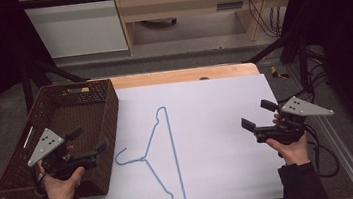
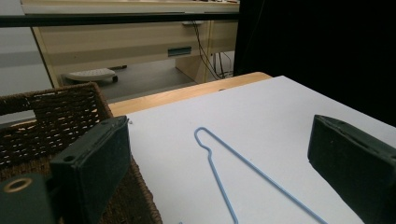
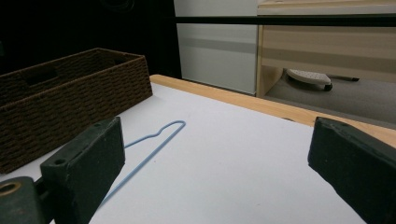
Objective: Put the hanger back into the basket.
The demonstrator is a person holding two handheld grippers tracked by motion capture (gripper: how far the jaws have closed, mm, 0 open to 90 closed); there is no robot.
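Hanger [image 1: 163,156] mid-table [image 1: 217,125] — basket [image 1: 108,112] left, just beside.

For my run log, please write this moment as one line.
left gripper: open, over basket | right gripper: open, above table | hanger: flat on white sheet, untouched

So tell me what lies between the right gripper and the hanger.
Nothing: in the high view, just bare white tabletop between the right gripper and the blue hanger.

hanger [image 2: 252,172] — cut off below
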